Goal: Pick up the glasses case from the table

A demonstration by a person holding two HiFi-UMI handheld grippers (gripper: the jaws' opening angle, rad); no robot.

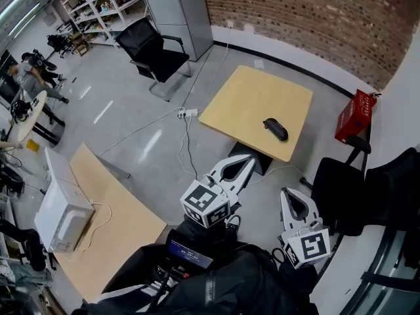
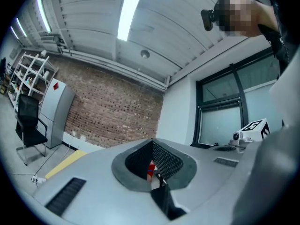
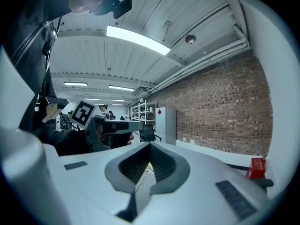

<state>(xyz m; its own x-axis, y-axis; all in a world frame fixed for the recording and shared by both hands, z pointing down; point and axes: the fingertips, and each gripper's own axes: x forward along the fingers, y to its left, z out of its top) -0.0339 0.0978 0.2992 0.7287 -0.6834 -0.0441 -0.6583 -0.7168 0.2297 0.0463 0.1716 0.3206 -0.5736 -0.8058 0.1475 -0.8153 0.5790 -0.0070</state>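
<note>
left gripper [image 1: 247, 160]: jaws together, level | right gripper [image 1: 289, 193]: jaws together

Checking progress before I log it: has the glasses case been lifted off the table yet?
No, the glasses case lies flat on the wooden table, with nothing touching it.

A square light-wood table [image 1: 249, 104] carries one thing — a dark glasses case [image 1: 275, 128] near its right edge.

A black office chair [image 1: 152, 52] stands on the grey floor [image 1: 125, 110] beside a grey cabinet [image 1: 176, 8], with 1 white shelving rack [image 1: 102, 2] farther left. A red crate [image 1: 355, 115] sits near the brick wall [image 1: 308, 18]. A white appliance [image 1: 62, 210] rests at the left edge of a light wooden board [image 1: 125, 222].
</note>
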